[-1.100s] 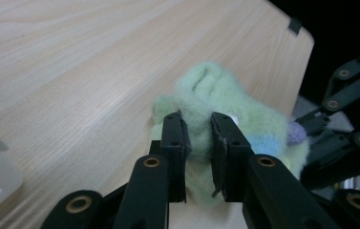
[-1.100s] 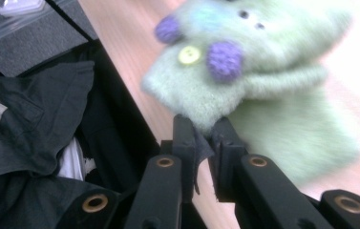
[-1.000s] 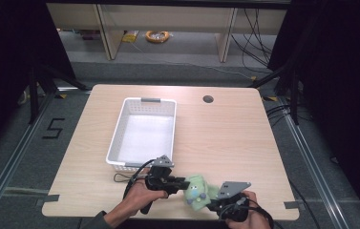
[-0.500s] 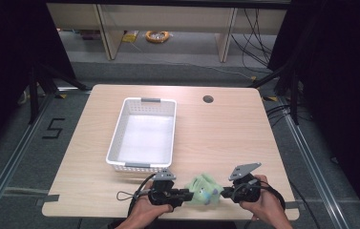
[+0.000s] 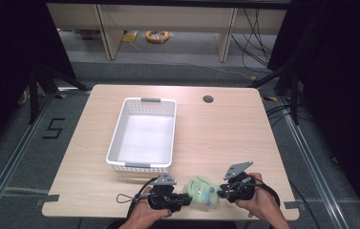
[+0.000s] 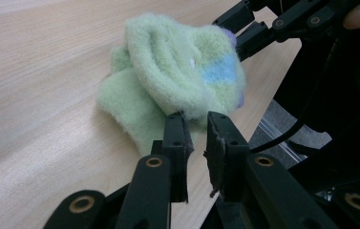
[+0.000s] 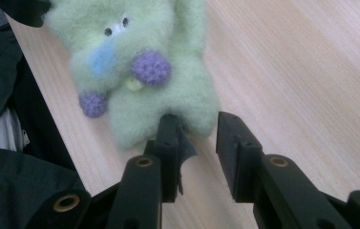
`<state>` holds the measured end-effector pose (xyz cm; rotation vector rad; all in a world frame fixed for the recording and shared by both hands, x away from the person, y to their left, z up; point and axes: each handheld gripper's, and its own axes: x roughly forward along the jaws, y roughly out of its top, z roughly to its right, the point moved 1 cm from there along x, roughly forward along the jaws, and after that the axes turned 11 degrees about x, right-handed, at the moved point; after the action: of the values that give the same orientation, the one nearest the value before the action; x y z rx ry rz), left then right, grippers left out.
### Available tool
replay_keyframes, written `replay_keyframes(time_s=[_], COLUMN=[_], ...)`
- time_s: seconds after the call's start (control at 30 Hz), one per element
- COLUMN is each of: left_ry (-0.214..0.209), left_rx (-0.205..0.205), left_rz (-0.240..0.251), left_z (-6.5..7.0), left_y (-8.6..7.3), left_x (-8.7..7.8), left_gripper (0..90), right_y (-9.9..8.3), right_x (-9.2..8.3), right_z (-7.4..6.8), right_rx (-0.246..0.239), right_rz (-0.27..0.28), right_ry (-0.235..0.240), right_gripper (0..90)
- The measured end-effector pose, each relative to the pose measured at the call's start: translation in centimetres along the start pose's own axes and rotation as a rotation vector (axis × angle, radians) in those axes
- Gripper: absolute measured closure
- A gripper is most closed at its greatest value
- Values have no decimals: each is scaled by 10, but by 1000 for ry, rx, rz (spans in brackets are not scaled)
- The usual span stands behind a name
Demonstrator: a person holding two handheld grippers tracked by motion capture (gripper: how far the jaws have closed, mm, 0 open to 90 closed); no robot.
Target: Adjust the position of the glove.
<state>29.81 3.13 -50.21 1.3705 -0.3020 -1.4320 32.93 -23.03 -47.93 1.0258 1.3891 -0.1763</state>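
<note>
Flanking a green plush toy (image 5: pixel 201 192) at the desk's (image 5: pixel 225 138) near edge, the left gripper (image 5: pixel 181 201) and right gripper (image 5: pixel 221 192) stand with jaws parted, apparently poised to lift it toward the white basket (image 5: pixel 115 138) beyond.

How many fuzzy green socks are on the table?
1. The fuzzy green sock lies near the table's front edge, between the left tool and right tool.
</note>
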Motion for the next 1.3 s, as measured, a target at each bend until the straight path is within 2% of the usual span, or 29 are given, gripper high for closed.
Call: replay_keyframes(time_s=[0.03,0.1,0.13,0.2,0.23,0.3,0.33,0.37,0.4,0.43,0.47,0.53,0.57,0.6,0.67,0.73,0.77,0.8,0.83,0.87,0.93,1.0,1.03,1.07,1.1,1.13,1.17,1.27,1.3], left_ry=[2,-6,-3,22,19,43,57,66,63,66,62,56,40,58,32,42,51,51,58,47,53,56,56,52,51,41,33,16,5], left_rx=[12,15,15,26,32,29,37,29,29,32,35,33,39,38,44,49,53,50,49,56,67,73,63,67,64,66,60,61,66], left_rz=[-6,-2,3,15,24,46,48,60,59,58,53,40,23,30,1,-33,-44,-51,-51,-63,-67,-62,-60,-59,-49,-49,-42,-31,-24], left_z=[0,1,1,1,0,-3,-6,-7,-9,-10,-10,-10,-10,-9,-8,-9,-10,-11,-11,-12,-11,-10,-9,-9,-8,-7,-6,1,3], left_y=[0,-1,0,2,3,8,11,14,16,17,19,21,22,23,24,23,22,21,20,19,17,17,17,17,17,18,18,19,18], left_x=[-1,-4,-6,-12,-15,-19,-21,-21,-20,-18,-16,-10,-8,-4,2,7,9,10,11,12,12,11,11,10,10,8,7,2,1], left_gripper=[762,735,719,692,670,620,606,591,581,573,570,562,560,559,556,559,568,591,618,659,733,792,811,823,831,837,839,843,843], right_y=[0,-2,-2,-4,-4,-5,-4,-3,-3,-2,-2,-2,-2,-1,-1,-1,-1,-2,-2,-2,-1,1,2,3,4,5,7,13,15], right_x=[-1,-5,-6,-10,-12,-18,-20,-22,-22,-22,-19,-15,-11,-10,-3,2,3,6,6,7,7,6,6,6,2,2,-2,-10,-9], right_z=[0,-2,0,0,1,1,0,0,0,-3,-3,-9,-8,-8,-7,-7,-5,-4,-2,-1,-2,-4,-6,-6,-7,-7,-9,-11,-12], right_rx=[9,69,51,77,81,94,118,116,122,152,147,184,174,164,182,188,181,180,169,165,153,134,124,114,105,78,92,74,64], right_rz=[4,-2,17,49,63,104,115,127,165,151,171,145,138,123,129,115,107,127,113,126,121,115,130,143,120,148,145,144,169], right_ry=[2,0,3,5,-1,-3,7,7,-1,18,16,31,32,29,34,37,35,41,55,60,61,40,44,31,28,19,27,40,38], right_gripper=[695,674,655,648,638,628,620,612,614,617,620,620,618,614,603,629,658,705,772,806,849,867,873,876,877,878,879,879,879])
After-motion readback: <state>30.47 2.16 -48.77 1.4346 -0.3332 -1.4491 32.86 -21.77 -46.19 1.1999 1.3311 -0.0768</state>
